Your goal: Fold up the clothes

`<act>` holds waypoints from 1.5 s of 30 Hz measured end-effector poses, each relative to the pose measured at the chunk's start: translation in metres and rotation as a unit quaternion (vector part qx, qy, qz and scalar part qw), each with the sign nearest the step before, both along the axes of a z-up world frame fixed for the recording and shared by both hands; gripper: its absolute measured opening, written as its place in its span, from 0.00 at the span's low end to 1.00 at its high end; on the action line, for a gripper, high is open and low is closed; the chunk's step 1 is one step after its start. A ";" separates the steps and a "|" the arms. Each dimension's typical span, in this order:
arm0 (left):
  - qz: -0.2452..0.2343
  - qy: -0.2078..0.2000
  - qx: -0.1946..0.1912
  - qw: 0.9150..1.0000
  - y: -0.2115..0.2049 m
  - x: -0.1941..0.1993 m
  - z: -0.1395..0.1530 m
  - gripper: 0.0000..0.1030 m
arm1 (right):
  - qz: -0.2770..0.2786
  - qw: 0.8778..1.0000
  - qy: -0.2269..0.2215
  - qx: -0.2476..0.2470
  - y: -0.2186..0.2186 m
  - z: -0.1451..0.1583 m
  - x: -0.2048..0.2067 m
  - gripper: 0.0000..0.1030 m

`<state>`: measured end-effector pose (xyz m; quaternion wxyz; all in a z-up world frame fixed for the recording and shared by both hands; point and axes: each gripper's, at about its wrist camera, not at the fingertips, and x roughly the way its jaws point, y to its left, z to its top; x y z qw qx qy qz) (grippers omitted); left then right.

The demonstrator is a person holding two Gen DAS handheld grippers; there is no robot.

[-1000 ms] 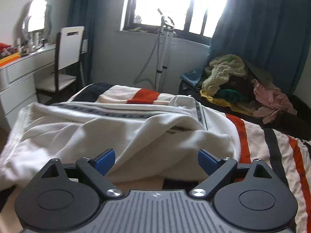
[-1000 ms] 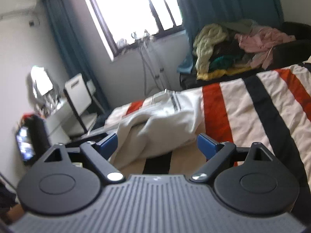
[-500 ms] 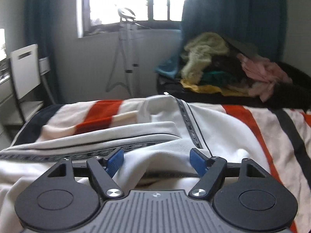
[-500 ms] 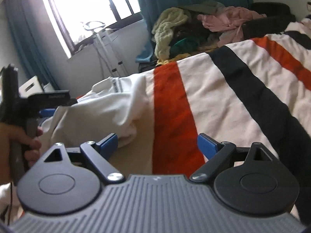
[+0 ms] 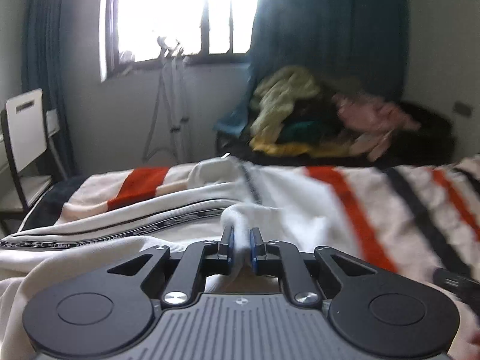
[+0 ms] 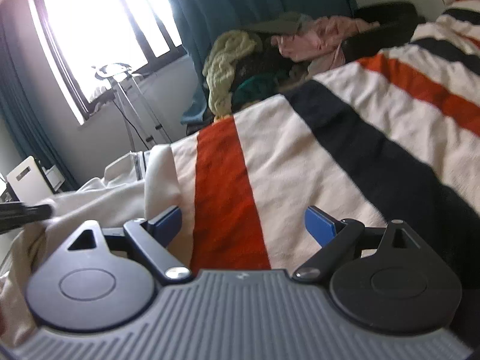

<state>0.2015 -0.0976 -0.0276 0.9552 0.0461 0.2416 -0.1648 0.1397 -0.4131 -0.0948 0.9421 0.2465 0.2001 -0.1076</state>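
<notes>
Currently the left gripper [image 5: 240, 247] has its jaws nearly closed on a raised pinch of the white garment [image 5: 288, 198], cloth bunched between the blue pads. The garment lies rumpled across the left part of the bed [image 6: 300, 162], on the striped blanket, a printed black trim band [image 5: 90, 241] running along 1 edge. The right gripper [image 6: 243, 222] has its jaws wide apart with nothing between them, low over the orange stripe, just beside the garment's near edge [image 6: 162, 174].

Judgement: the step in hand looks like taking hold of the garment to spread or fold it. To do it well, hold the left pinch firm, let the right jaws take a matching edge rather than a mid-panel bunch, then draw both apart evenly so the cloth goes taut without dragging the blanket.

Surroundings: heap of mixed clothes [image 5: 315, 120] beyond the bed, white chair [image 5: 25, 126] at left, a metal stand [image 5: 168, 102] under the window. Blanket pile may snag the cloth; both views are blurred.
</notes>
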 end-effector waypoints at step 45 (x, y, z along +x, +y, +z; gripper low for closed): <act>0.113 0.029 -0.212 0.970 0.161 -0.036 -0.088 0.81 | 0.323 0.922 0.152 -0.149 0.246 0.072 0.312 0.56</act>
